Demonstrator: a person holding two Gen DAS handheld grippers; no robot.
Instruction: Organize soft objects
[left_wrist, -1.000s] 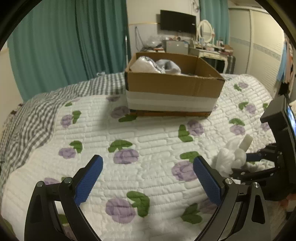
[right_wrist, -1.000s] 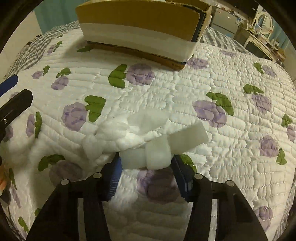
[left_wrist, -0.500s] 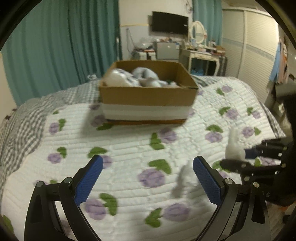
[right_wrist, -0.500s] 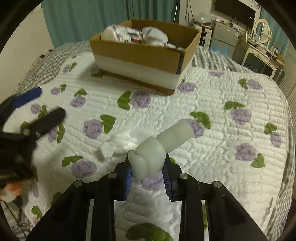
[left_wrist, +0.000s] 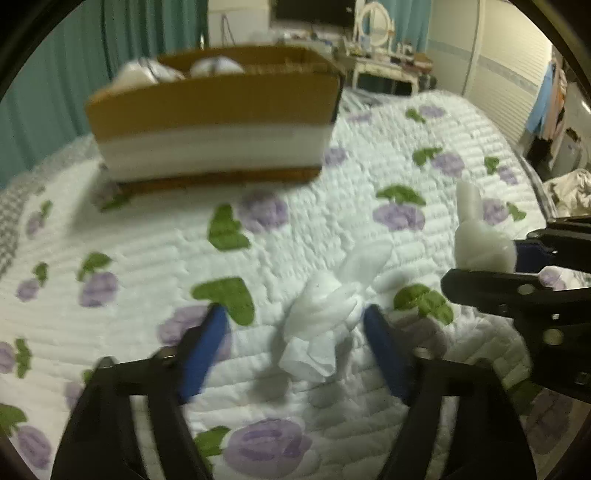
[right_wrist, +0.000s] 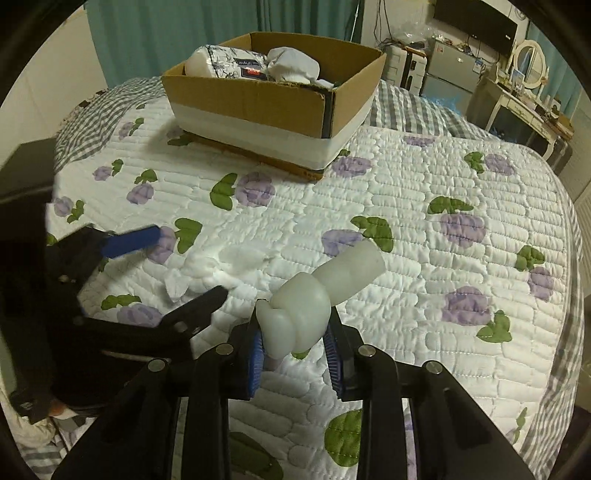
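Left wrist view: left gripper (left_wrist: 295, 343) is seen w/ fingers apart around a crumpled white tissue (left_wrist: 325, 317) lying on the quilt (left_wrist: 314, 229), cardboard box (left_wrist: 218, 114) beyond. Right wrist view: right gripper (right_wrist: 295, 343) is clamped on a white rolled sock (right_wrist: 314, 306), held above the quilt, near side of the box.

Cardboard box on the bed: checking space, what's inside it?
The brown cardboard box holds a printed white soft pack and a white cloth bundle; anything beneath them is hidden.
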